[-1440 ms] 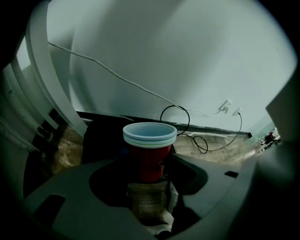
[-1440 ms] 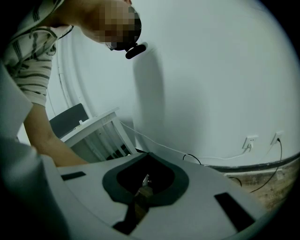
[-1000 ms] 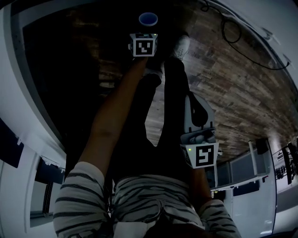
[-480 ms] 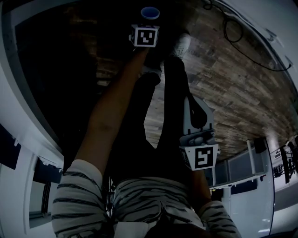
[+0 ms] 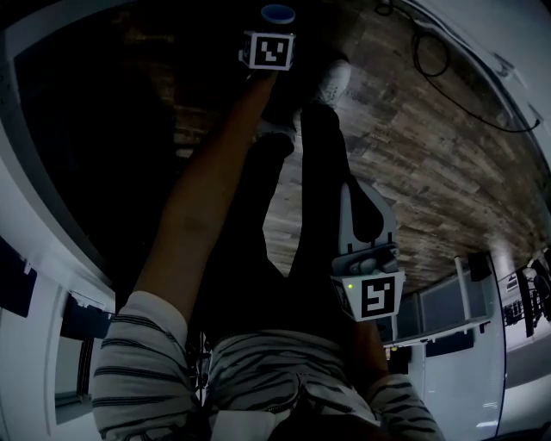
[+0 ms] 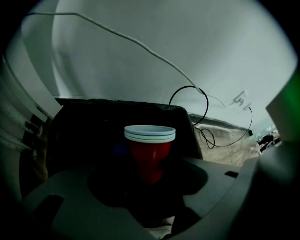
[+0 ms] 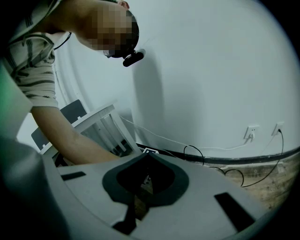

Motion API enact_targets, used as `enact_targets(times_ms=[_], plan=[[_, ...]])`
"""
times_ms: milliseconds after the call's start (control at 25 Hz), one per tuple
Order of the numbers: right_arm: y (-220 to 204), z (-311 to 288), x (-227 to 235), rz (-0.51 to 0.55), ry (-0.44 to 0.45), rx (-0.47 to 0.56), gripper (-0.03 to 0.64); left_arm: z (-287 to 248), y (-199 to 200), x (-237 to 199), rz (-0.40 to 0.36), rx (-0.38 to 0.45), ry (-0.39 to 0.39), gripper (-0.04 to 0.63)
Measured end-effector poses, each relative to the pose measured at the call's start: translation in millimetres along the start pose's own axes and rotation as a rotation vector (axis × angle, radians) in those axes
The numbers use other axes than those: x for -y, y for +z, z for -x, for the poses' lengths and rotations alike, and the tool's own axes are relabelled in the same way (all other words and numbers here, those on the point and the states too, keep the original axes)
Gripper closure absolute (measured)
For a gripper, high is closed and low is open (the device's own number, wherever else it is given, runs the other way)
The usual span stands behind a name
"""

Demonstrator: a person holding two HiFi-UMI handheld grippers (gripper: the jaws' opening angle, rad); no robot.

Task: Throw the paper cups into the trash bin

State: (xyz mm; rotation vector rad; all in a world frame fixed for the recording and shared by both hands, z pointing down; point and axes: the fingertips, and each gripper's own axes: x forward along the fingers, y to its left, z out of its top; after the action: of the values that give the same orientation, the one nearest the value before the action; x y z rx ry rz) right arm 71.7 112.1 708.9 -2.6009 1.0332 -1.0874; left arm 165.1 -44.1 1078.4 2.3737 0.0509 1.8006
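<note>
Head view
- Left hold: the left gripper (image 5: pixel 275 27) is at the top of the picture at the end of an outstretched arm. It is clamped on a stack of red paper cups with pale blue rims (image 5: pixel 277 13).
- Cups' facing: the round blue mouth faces up toward this camera.

Left gripper view
- Grip: the jaws stand wide and press the stack's lower red wall from both sides.
- Long axis: it runs straight up the picture, with the rims on top and the narrow base down between the jaws.
- Bin: a black bag-lined trash bin (image 6: pixel 89 129) fills the space just behind the stack, against the white wall.
- Step: the cups are probably being carried to the bin and are not yet released.
- Next: the stack needs to be over the opening before the jaws part.

Right gripper view
- Right gripper (image 7: pixel 146 158): its jaws are together with nothing between them, and it is well away from the cups.
</note>
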Motion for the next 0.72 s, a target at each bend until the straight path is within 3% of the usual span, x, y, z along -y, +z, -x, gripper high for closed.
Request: enact_targets(times_ms=[160, 400, 720], plan=[[-4, -1, 1, 0.008, -0.001, -0.020, 0.607, -6, 4, -5, -0.020, -0.016, 0.007, 0.342], [0, -2, 6, -0.004, -0.011, -0.010, 0.607, -12, 3, -15, 0.024, -0.045, -0.002, 0.342], [-3, -2, 7, -0.001, -0.020, -0.025, 0.607, -15, 9, -15, -0.010, -0.060, 0.000, 0.342]])
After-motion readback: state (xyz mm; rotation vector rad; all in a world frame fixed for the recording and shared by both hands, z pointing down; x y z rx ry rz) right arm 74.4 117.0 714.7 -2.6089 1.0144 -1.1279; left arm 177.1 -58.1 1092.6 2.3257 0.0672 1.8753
